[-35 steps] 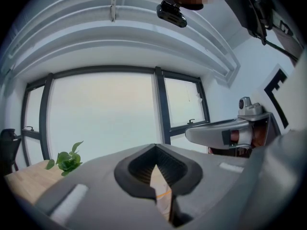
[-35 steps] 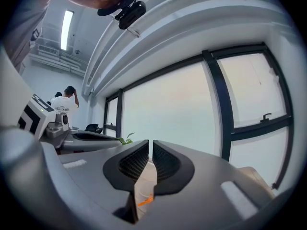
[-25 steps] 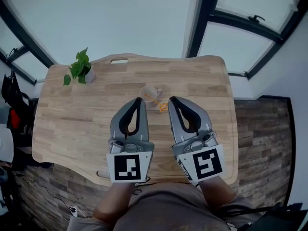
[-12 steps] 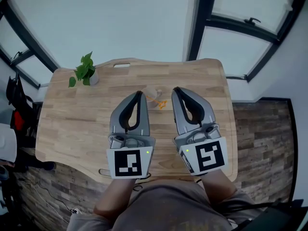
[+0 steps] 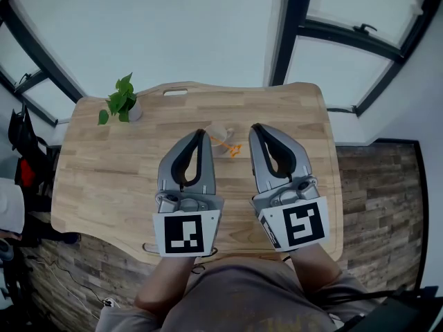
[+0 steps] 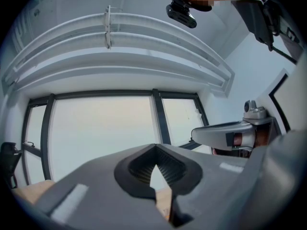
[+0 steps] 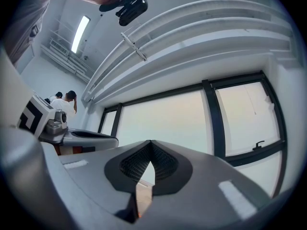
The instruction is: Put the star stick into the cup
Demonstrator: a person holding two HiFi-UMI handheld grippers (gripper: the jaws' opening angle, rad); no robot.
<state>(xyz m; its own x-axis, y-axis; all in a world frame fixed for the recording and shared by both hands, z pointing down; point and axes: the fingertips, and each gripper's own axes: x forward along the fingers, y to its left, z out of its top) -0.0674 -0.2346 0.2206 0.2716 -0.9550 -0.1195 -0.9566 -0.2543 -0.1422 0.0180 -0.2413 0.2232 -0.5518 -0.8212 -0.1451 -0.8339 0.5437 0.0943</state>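
A pale cup (image 5: 219, 135) stands on the wooden table (image 5: 104, 171), just past the middle. The orange star stick (image 5: 232, 148) lies flat on the wood right beside the cup, on its right. My left gripper (image 5: 201, 134) hovers with its tips at the cup's left side, jaws shut and holding nothing. My right gripper (image 5: 255, 128) is shut and empty too, its tips just right of the stick. Both gripper views tilt up at the windows: the left gripper (image 6: 154, 146) and right gripper (image 7: 150, 143) show only closed tips, with neither cup nor stick clearly in sight.
A small potted plant (image 5: 122, 102) stands at the table's back left corner. A handle slot (image 5: 174, 93) is cut near the far edge. Large windows lie behind the table, brick-patterned floor (image 5: 377, 185) to the right. People (image 7: 63, 101) stand far off in the right gripper view.
The head view has shifted a little, so the table sits lower and nearer in frame. Both grippers stay shut side by side; the right one has drifted slightly right.
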